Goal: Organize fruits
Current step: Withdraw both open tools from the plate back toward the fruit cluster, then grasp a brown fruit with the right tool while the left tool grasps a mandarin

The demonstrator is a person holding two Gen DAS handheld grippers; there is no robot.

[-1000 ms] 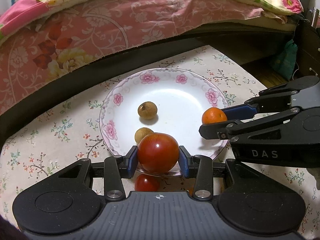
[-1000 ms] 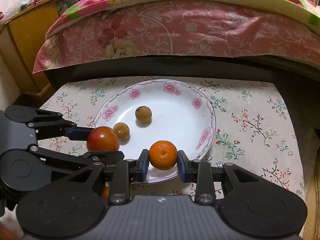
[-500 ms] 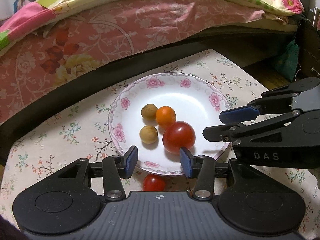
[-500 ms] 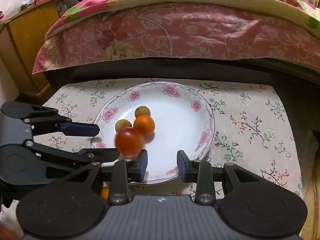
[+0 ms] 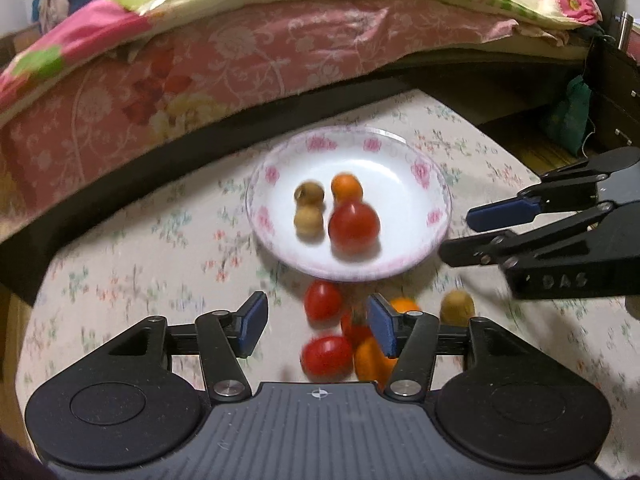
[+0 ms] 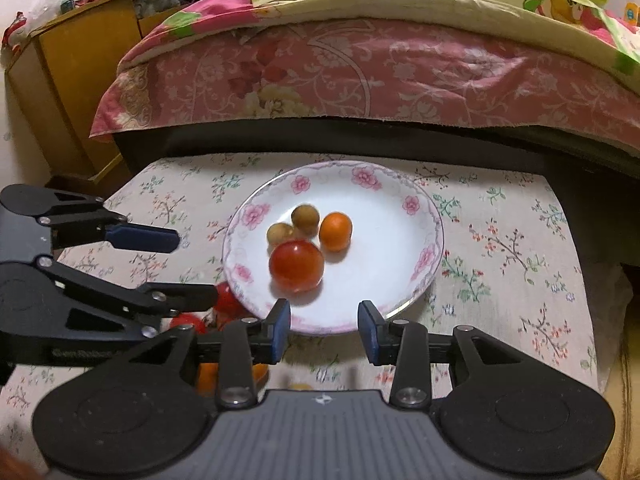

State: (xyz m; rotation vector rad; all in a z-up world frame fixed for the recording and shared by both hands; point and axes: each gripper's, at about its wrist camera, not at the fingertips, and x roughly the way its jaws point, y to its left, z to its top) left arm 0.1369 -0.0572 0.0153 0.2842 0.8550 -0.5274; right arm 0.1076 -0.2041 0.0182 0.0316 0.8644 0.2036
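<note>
Nearest, the left tool (image 5: pixel 314 322) hangs over the loose fruit on the counter (image 5: pixel 120 280). Its jaws are opening, roughly half spread, with nothing pressed between the pads. Under and between them lie two tomatoes (image 5: pixel 323 300) and some oranges (image 5: pixel 374 360), blurred and partly hidden by the right finger, with a brown fruit (image 5: pixel 457 306) off to the right. None of these is gripped.

The right tool (image 6: pixel 324 326) sits just short of the plate's near rim. Its jaws are opening too, narrower than the left's, and the gap is empty, showing only rim and cloth behind it.

Further back, the plate (image 6: pixel 400 280) holds four pieces bunched left of centre: a big tomato (image 6: pixel 296 266) nearest, an orange (image 6: pixel 335 231) beside it, and two longans (image 6: pixel 305 219) behind, all touching or nearly so. The tomato looks smeared, so it may be rolling.

Behind the counter a bed (image 6: pixel 380 68) with a pink floral cover fills the background, and a wooden cabinet (image 6: pixel 72 64) stands to the left.

I'd say the step in hand is the let-go after a drop onto the plate, with both tools empty. The next move likely calls for going down to the loose fruit in front: widen the jaws, straddle one piece squarely and close gently, since round fruit slips off sideways. Tomato skin bruises, so keep the squeeze light.
</note>
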